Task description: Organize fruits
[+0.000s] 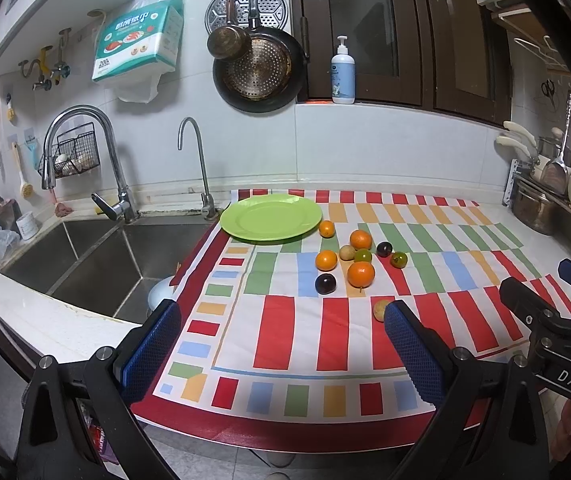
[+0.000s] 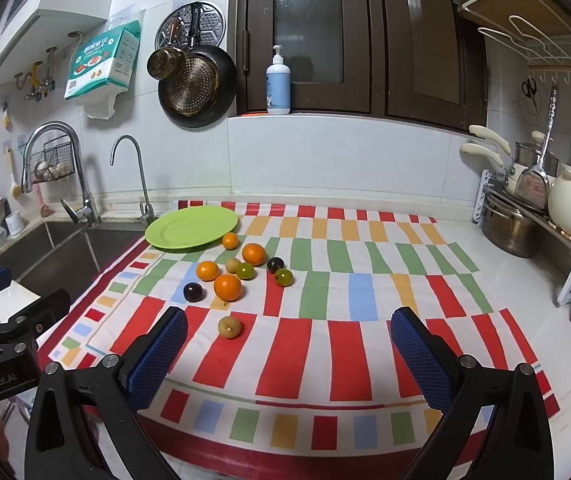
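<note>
A green plate (image 1: 270,216) (image 2: 192,226) lies empty at the far left of a striped cloth (image 1: 341,320) (image 2: 325,320). Just right of it lie several small fruits: oranges (image 1: 361,274) (image 2: 227,287), dark plums (image 1: 325,283) (image 2: 193,292), green ones (image 1: 398,259) (image 2: 284,277), and tan ones. One tan fruit (image 1: 381,309) (image 2: 230,327) lies nearest, apart from the others. My left gripper (image 1: 281,356) is open and empty above the cloth's near edge. My right gripper (image 2: 289,360) is open and empty beside it, to the right.
A steel sink (image 1: 97,256) (image 2: 57,248) with two taps lies left of the cloth. A dish rack with pots and a kettle (image 1: 557,204) (image 2: 545,212) stands at the right. Pans hang on the back wall (image 1: 259,68). A soap bottle (image 2: 278,84) stands on the sill.
</note>
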`<state>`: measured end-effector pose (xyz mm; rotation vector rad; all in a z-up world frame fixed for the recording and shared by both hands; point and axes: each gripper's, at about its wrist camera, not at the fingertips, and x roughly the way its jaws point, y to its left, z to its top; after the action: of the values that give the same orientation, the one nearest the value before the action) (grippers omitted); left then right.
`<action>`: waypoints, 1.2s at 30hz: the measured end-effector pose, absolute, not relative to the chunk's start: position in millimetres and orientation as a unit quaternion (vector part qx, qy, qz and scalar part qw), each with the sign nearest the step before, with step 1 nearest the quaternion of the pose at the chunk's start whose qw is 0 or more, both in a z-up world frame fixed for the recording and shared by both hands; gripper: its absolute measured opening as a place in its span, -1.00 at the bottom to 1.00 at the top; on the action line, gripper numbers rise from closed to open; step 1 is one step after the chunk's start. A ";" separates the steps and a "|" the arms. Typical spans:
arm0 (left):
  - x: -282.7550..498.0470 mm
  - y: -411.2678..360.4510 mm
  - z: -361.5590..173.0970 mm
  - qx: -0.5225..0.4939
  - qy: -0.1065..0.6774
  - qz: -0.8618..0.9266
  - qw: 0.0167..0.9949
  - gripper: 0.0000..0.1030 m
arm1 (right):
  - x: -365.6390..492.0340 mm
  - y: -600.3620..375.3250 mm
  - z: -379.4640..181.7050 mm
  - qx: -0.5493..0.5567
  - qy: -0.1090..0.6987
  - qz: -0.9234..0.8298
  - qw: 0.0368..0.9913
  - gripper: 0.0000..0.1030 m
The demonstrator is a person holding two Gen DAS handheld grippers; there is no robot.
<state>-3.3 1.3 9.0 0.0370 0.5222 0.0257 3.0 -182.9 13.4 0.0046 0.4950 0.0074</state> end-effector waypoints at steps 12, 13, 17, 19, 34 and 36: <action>-4.2 -1.5 7.2 0.018 0.258 0.012 0.966 1.00 | 2.8 -183.6 13.3 0.002 0.243 0.006 0.970 0.99; -5.0 -1.2 6.8 0.019 0.257 0.012 0.966 1.00 | 2.3 -183.3 13.2 0.001 0.243 0.006 0.970 0.99; -4.5 -1.6 7.0 0.019 0.258 0.012 0.966 1.00 | 1.7 -183.2 13.5 0.001 0.242 0.006 0.970 0.99; -4.6 -1.8 6.9 0.018 0.258 0.011 0.966 1.00 | 1.9 -182.9 13.7 0.001 0.242 0.006 0.970 0.99; -2.1 2.4 1.0 0.017 0.268 0.006 0.963 1.00 | 3.3 -178.6 9.7 -0.002 0.250 0.008 0.968 0.99; 1.1 3.9 -1.1 0.018 0.272 0.002 0.962 1.00 | 6.0 -177.2 7.6 -0.004 0.256 0.009 0.967 0.99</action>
<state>1.1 3.9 -1.1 0.0364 0.5520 0.0039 6.0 -177.2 7.6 -0.0074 0.5174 0.0183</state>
